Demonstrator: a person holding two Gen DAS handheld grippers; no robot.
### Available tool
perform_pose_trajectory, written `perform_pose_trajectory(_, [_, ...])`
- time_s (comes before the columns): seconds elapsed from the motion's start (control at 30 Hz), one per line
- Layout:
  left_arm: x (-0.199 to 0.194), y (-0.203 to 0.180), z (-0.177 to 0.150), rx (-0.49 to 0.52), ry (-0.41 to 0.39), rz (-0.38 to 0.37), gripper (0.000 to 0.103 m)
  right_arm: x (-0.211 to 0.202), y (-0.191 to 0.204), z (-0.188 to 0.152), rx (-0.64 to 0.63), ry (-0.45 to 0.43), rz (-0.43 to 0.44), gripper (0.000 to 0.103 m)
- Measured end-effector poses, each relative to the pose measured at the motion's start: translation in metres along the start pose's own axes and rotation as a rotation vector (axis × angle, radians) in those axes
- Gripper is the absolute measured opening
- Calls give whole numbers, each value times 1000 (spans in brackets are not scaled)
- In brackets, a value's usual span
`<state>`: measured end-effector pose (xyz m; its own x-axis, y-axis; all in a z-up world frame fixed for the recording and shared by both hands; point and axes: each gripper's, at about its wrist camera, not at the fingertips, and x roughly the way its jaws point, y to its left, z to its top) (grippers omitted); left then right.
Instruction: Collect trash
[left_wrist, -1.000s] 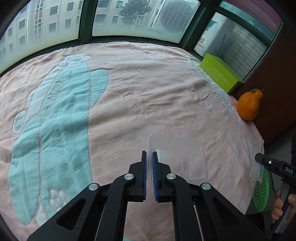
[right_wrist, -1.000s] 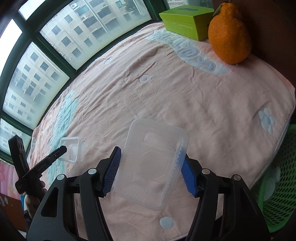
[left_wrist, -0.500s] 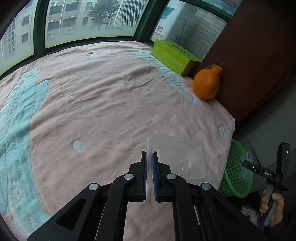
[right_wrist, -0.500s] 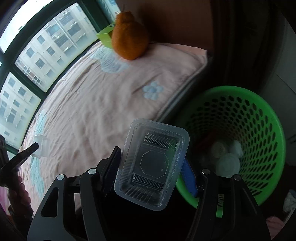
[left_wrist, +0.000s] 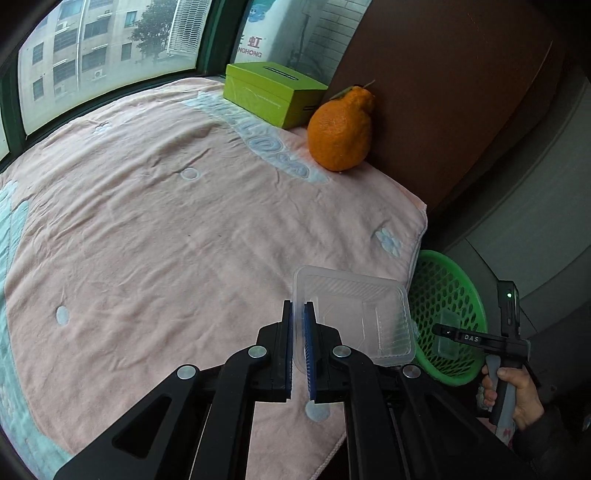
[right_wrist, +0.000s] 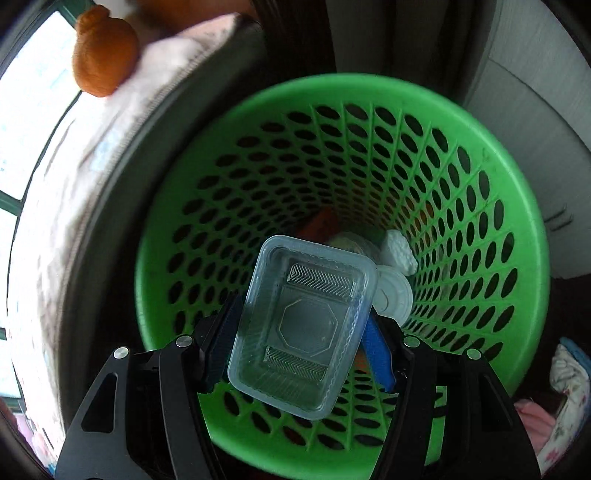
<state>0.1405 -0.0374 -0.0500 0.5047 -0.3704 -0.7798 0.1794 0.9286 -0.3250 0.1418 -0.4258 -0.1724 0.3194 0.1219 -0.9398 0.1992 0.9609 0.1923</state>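
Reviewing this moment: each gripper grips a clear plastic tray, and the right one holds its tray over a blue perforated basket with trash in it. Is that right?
Not quite: the basket is green, not blue, as the right wrist view shows. The rest holds: the right gripper grips a clear tray over it, and the left gripper pinches the wall of another clear tray.

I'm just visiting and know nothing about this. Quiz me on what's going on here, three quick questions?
1. True or false: the right tool holds a clear tray above the green basket.
2. What does the left tool pinch: (a) the orange fruit, (b) a clear container's edge, (c) nothing?
3. Which green thing stands behind the fruit?

Key: 1 true; 2 b; 3 the green box.
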Motion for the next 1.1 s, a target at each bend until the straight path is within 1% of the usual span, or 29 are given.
perform_pose_trajectory(0.2, [17,-16,1,27,33,-5,6,27,-9,14,58,53,18,63])
perform_pose_trajectory(0.5, [33,-24,1,41,65,-9,6,55,-8,23,81,114,0,63])
perform_pose_trajectory(0.63, [36,-25,2,41,70,-13,6,67,-17,29,131,124,29,63])
perform_pose_trajectory(0.73, [37,-25,3,43,70,-11,6,71,-21,34,178,124,55,65])
perform_pose_trajectory(0.8, [37,-25,3,41,71,-12,6,72,-24,37,210,115,76,71])
perform_pose_trajectory(0.87, [36,-25,3,44,70,-13,6,72,-25,38,229,108,90,71])
perform_pose_trajectory(1.0, [37,-29,2,50,70,-22,6,66,-23,39,228,92,98,71])
perform_pose_trajectory(1.1, [38,-37,1,63,72,-40,6,48,-22,38,205,68,96,71])
